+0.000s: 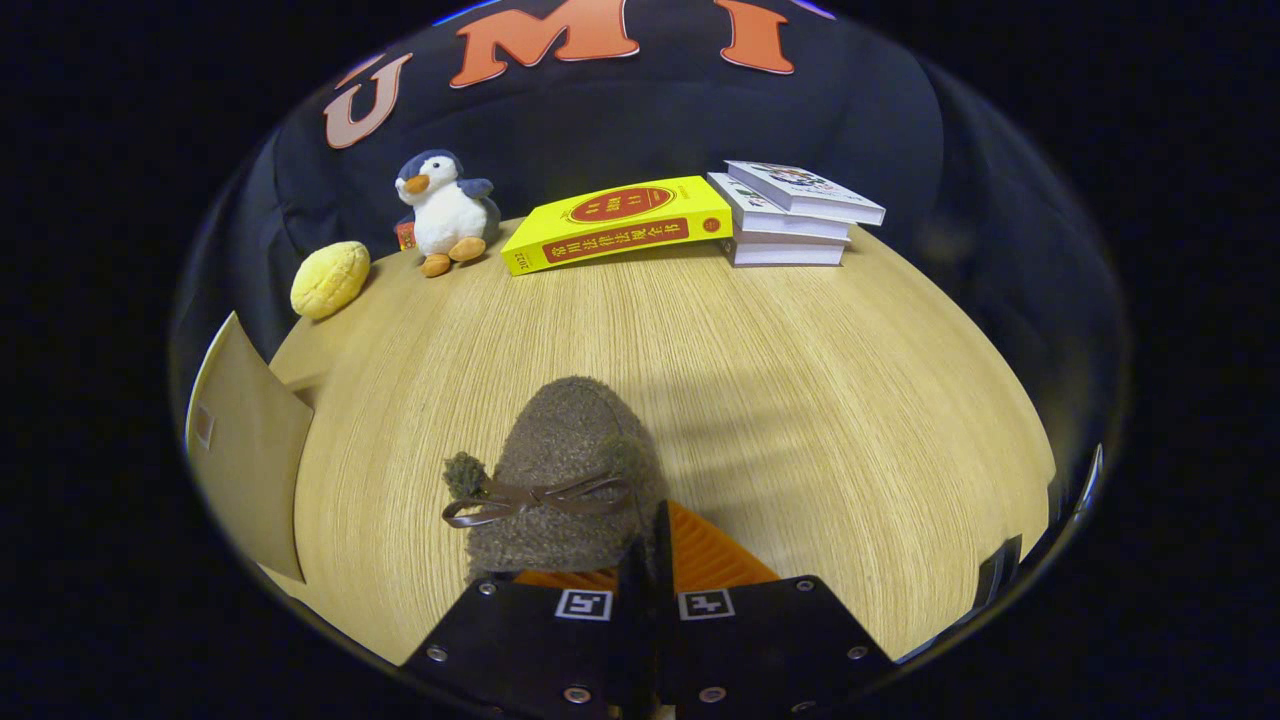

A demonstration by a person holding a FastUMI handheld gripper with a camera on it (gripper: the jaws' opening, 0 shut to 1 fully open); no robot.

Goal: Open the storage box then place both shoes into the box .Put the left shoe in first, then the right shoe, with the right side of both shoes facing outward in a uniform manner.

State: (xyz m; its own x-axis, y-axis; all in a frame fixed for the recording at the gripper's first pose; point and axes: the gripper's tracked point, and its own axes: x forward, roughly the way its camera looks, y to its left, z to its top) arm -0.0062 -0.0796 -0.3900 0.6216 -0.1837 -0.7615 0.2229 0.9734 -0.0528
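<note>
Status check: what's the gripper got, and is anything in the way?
Gripper shut on brown fuzzy shoe, held above table. Storage box flap beside it. Penguin, books far beyond; nothing in the way.

- A pale wooden table (760, 380) with fine straight grain spans the scene.
- Black cloth (600, 130) hangs as the wall just behind the table's far edge.
- Light falls from above, leaving soft shadow bands across the tabletop.
- Beyond the table's sides, the surroundings are dark.
</note>
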